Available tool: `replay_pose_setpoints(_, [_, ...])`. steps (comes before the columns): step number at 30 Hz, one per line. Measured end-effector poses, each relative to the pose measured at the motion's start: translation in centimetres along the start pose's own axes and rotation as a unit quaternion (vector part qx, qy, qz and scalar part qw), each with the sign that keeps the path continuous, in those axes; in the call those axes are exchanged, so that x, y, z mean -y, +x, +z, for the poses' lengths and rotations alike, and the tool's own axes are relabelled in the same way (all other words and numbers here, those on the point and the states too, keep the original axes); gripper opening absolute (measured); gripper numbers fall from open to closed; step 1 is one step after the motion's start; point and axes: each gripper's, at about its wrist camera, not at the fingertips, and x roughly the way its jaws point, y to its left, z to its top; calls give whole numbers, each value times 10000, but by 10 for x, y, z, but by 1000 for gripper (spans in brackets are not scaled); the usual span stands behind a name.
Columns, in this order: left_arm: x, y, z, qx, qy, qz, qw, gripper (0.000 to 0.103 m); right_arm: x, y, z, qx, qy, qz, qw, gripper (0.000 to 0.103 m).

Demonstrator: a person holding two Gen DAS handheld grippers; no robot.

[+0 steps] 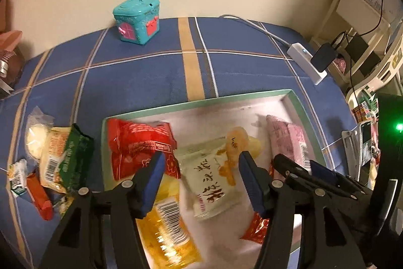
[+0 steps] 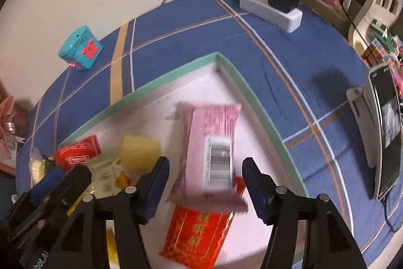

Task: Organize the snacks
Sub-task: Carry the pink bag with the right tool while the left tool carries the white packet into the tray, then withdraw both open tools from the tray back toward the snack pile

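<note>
Left wrist view. The left gripper (image 1: 200, 164) hangs with jaws spread wide and nothing between them, above a shallow white tray (image 1: 301, 106) with a green rim, set on a blue plaid cloth (image 1: 151, 72). Inside the tray lie a glossy red packet (image 1: 137, 145), a cream packet (image 1: 211, 177) printed with dark characters, its long axis running from the near right up toward the far left, a yellow barcoded packet (image 1: 166, 223) partly hidden by the left finger, and a pink packet (image 1: 289, 140) along the right wall, partly covered by the right gripper (image 1: 297, 168). A loose heap of snacks (image 1: 54, 155) sits on the cloth left of the tray. A teal toy house (image 1: 137, 20) stands by the wall.

Right wrist view. The right gripper (image 2: 205, 179) is likewise spread and empty. Between its fingers, lower down, the pink packet (image 2: 210, 145) lies barcode up, blurred at its near end, long axis pointing away from the camera toward the tray's far corner. Its near end overlaps a red-and-gold packet (image 2: 199, 236). A white power strip (image 2: 270, 8) and a propped phone (image 2: 385, 132) stand on the cloth.
</note>
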Motion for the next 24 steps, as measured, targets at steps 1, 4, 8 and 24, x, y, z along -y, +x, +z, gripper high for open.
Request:
replay_pose_setpoints(1, [-1,-1,-1,-26,-5,30,10000,62,0,-1,-1,-16,2,-3,10000,64])
replay_pose_setpoints(4, [-6,-9,-5,-66,-91,63,9999,62,-2,-8,-6,-30,-22,-91,10000,64])
replay_pose_setpoints(8, [-17,-19,-13,-23,-237,242,9994,71,-7,-23,-13,55,-126,-78,9999,68])
replay_pose_setpoints(24, [-114,-47,-63,-366,-1535,862,9837,72,-42,-67,-46,147,-677,-196,9974,71])
